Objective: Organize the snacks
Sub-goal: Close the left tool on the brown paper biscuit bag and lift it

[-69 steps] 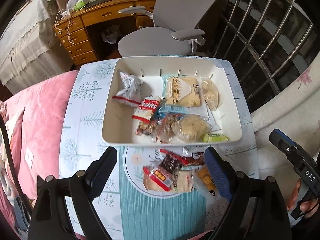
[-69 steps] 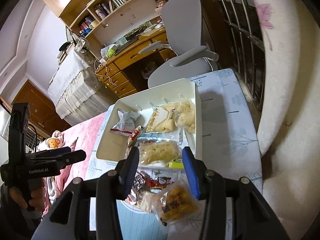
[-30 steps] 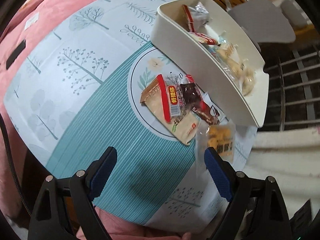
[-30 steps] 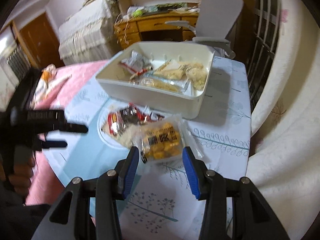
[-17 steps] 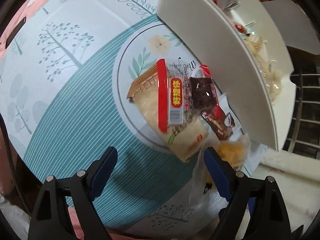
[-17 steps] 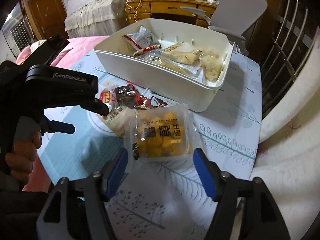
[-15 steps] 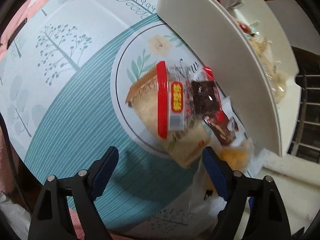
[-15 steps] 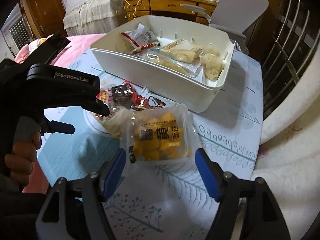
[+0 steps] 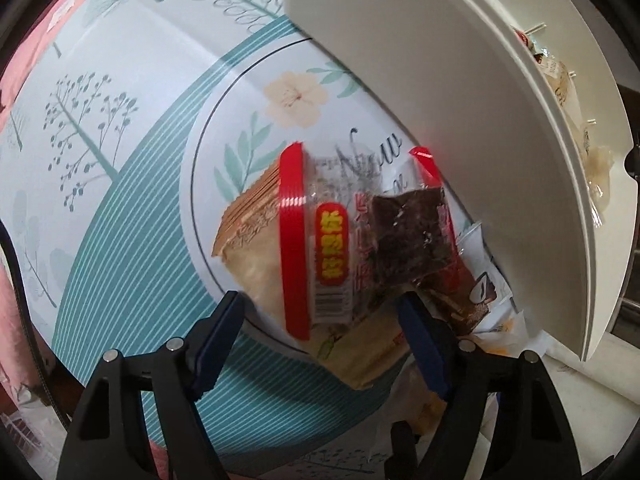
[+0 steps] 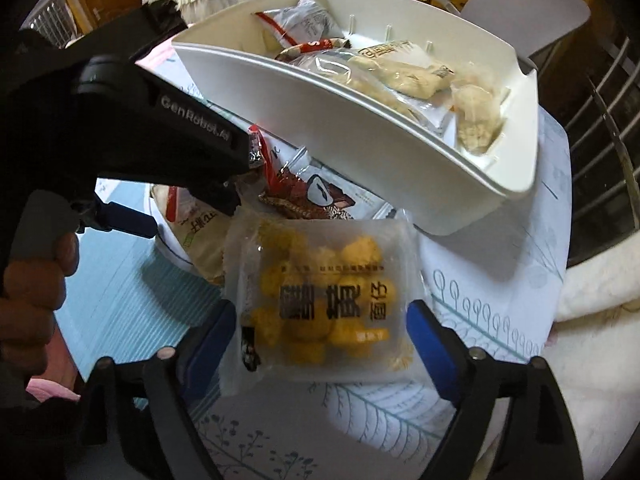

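Left wrist view: the left gripper [image 9: 320,312] points down over a red-banded pack [image 9: 296,248] lying on the table [image 9: 120,208], just beside the wall of the white bin [image 9: 460,120]. Its jaws, which have just been closing, stand apart on either side of the pack's near end without pressing it. A dark brown bar [image 9: 408,236] overlaps the pack's far edge, and more wrappers trail off beneath the bin wall. The pack looks light, its film slick and crackly, the pale contents probably brittle; a hold across the flat body, clear of the brown bar, seems safest. This view shows the pack's printed label and the overlap closely, yet almost nothing of the bin's inside.

Right wrist view: the right gripper [image 10: 320,328] hangs over a clear bag of yellow puffs [image 10: 324,296] on the table [image 10: 480,320], close to the bin [image 10: 360,128]. Its jaws have just been opening and stand wide, each pad clear of the bag's edges. The bag looks airy, soft and crushable, better pinched gently across its width. Only here can the snacks already in the bin be seen, along with the left gripper's black body [image 10: 132,120] and the hand [image 10: 32,288] holding it.
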